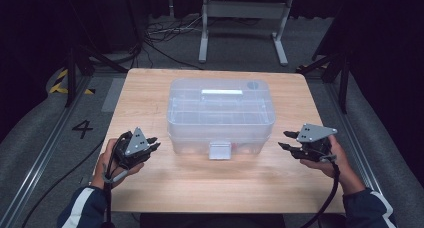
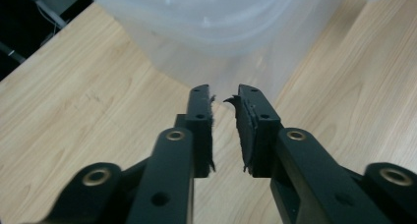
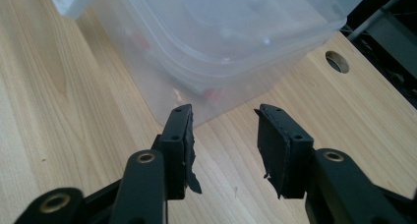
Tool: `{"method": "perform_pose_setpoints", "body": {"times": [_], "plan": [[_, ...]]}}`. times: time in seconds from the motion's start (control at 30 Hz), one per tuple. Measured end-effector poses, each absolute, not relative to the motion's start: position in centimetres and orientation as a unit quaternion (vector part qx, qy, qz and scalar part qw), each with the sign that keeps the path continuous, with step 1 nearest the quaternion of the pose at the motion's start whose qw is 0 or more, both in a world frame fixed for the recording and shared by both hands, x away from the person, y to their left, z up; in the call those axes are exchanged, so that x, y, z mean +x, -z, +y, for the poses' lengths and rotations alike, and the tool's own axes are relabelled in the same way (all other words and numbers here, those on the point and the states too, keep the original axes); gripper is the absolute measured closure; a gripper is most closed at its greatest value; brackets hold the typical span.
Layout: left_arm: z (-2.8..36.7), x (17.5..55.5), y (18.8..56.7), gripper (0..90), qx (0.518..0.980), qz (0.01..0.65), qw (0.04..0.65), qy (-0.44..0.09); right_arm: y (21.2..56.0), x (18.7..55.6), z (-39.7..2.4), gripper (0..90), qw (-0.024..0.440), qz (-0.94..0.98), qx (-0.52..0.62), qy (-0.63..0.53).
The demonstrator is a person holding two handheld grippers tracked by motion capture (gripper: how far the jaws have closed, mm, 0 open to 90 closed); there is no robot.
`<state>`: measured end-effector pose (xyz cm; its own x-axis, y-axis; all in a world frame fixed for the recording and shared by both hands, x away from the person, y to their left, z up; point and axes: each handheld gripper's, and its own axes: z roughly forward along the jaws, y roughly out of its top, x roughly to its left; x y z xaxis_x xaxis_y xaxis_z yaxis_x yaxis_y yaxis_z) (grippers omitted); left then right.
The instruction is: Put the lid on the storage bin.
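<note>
I've got the clear lidded storage bin [image 1: 221,115] sitting mid-surface [image 1: 150,93], left tongs [image 1: 153,144] just narrowly apart, right tongs [image 1: 286,140] wider, both empty, flanking its front corners without touching.

A single readable sign shows: a black numeral "4" [image 1: 82,128] marked on the grey floor [image 1: 40,133], to the left of the wooden table [image 1: 150,88], near its left edge. The white strip label [image 1: 221,92] on the lid of the clear plastic box [image 1: 190,108], which stands on that table, carries no print that can be made out.
</note>
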<state>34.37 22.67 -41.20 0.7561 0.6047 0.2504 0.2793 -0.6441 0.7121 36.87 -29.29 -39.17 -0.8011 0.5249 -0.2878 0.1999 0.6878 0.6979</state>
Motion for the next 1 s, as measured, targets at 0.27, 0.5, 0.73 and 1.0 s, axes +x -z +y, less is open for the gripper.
{"method": "perform_pose_setpoints", "body": {"times": [0.27, 0.5, 0.73, 1.0], "plan": [[24.1, 33.7, 42.5, 63.6, 0.881, 0.27, 0.303, -0.245, 40.2, 36.4, -30.5, 51.7, 0.242, 0.894, 0.207, -0.316], [25.1, 33.6, 43.5, 49.3, 0.885, 0.284, 0.283, -0.239, 41.5, 36.1, -32.1, 49.0, 0.243, 0.894, 0.226, -0.301], [25.8, 33.6, 44.6, 38.7, 0.887, 0.293, 0.275, -0.225, 42.8, 36.0, -33.4, 45.1, 0.237, 0.894, 0.243, -0.294], [27.3, 33.5, 46.1, 30.0, 0.885, 0.315, 0.271, -0.211, 44.5, 35.6, -35.5, 37.7, 0.227, 0.884, 0.277, -0.3]]}}
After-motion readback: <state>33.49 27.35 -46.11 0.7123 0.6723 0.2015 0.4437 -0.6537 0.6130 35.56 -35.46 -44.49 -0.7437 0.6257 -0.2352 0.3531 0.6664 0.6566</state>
